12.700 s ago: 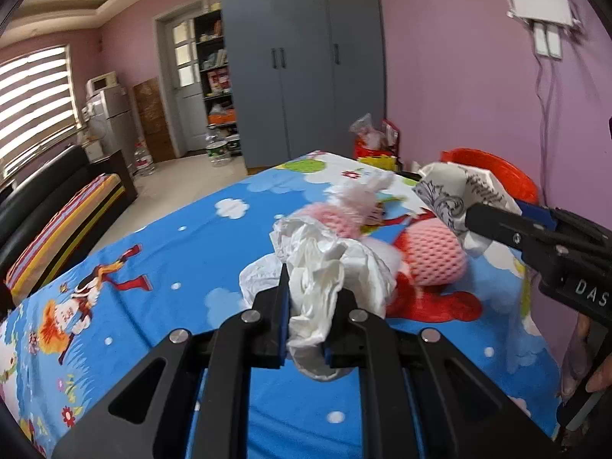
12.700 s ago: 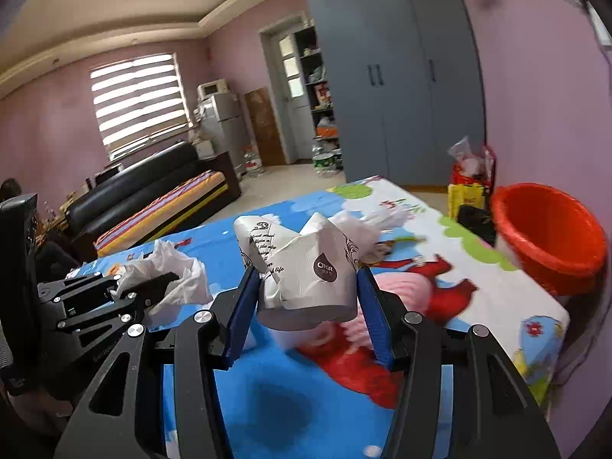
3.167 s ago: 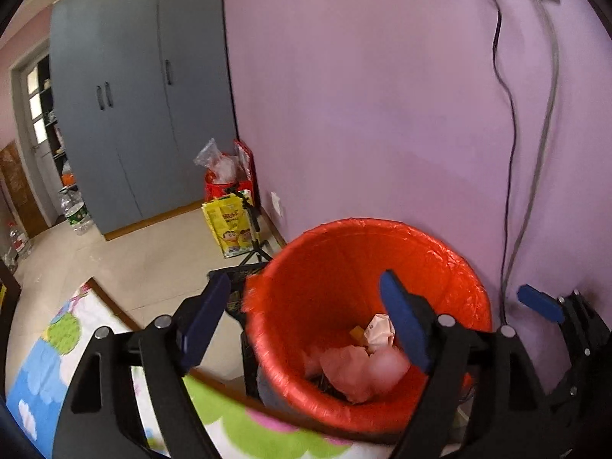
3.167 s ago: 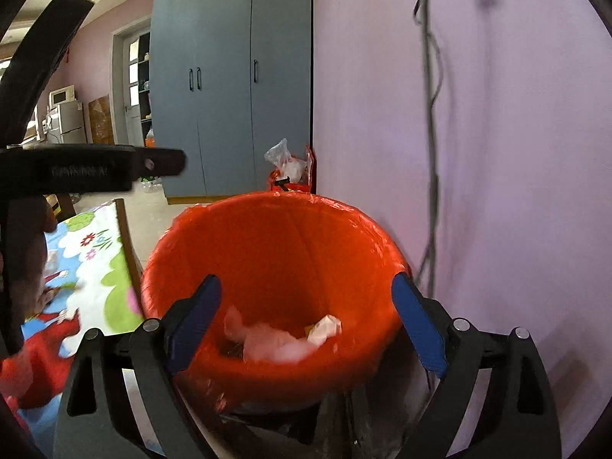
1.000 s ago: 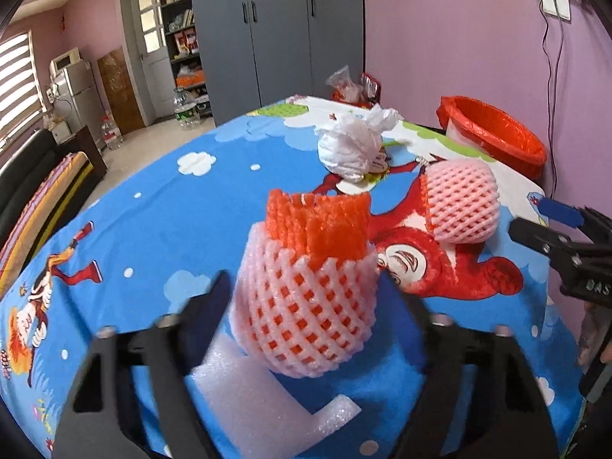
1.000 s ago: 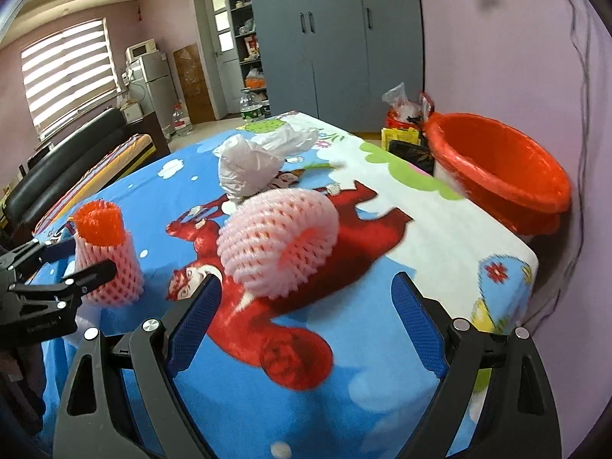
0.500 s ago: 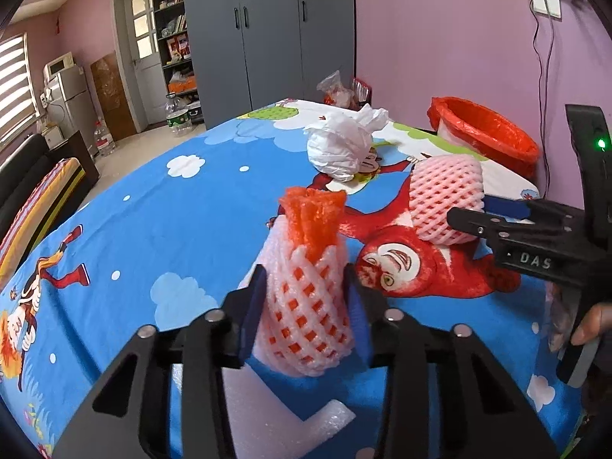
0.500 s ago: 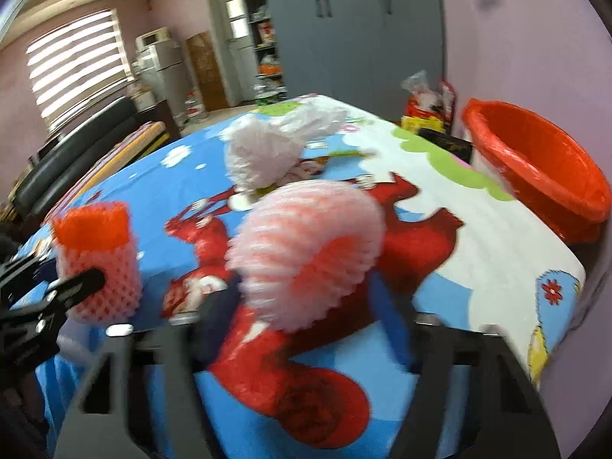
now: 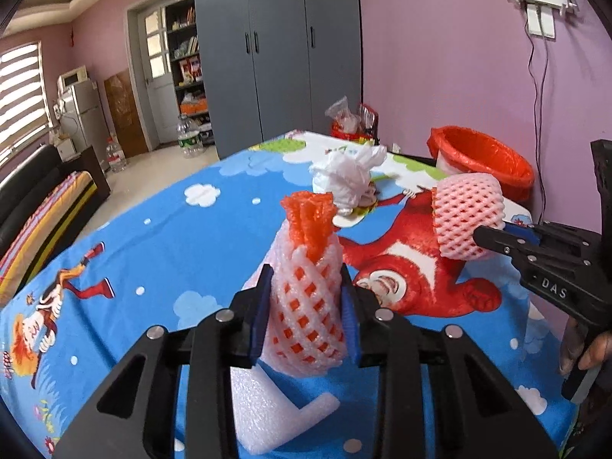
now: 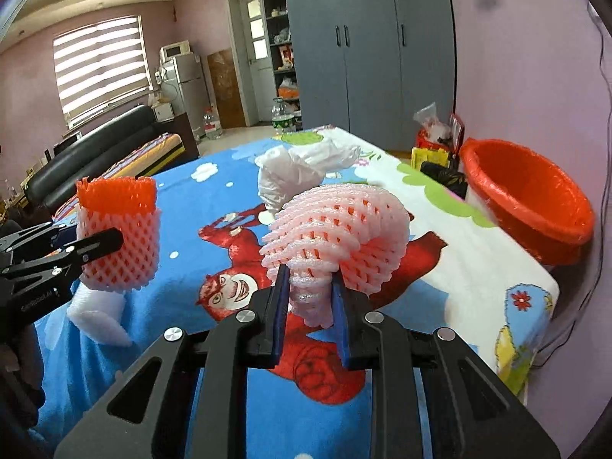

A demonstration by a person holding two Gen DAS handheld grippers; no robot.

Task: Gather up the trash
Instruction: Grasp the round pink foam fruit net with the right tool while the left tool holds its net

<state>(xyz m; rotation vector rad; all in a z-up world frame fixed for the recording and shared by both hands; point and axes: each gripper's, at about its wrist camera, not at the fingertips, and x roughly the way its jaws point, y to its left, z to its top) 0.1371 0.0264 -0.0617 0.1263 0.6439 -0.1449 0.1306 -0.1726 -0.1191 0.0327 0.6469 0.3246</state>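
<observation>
Left wrist view has my left claw [image 9: 306,310] clamped on the orange-and-pink foam net [image 9: 306,298], its blue pads pressing the mesh in at both sides; the jaws have just been closing on it. The net's bottom is cut off behind my fingers, so I cannot tell whether it touches the cloth. A white foam piece [image 9: 267,413] lies under it on the near end of the table [image 9: 164,237], partly hidden by my claw.

My right claw [image 10: 310,306] has also just closed and now pinches a squashed lip of the pink foam net [image 10: 336,233]; the rest of that net bulges out past the pads, lifted over the red cartoon figure near the table's right edge.

Farther along the table's middle sits a crumpled white plastic bag [image 9: 348,183]. Beyond the far right corner stands the orange-lined bin [image 10: 528,206], its inside hidden from here. A hand [image 9: 589,352] at the left view's right rim is mostly cropped.
</observation>
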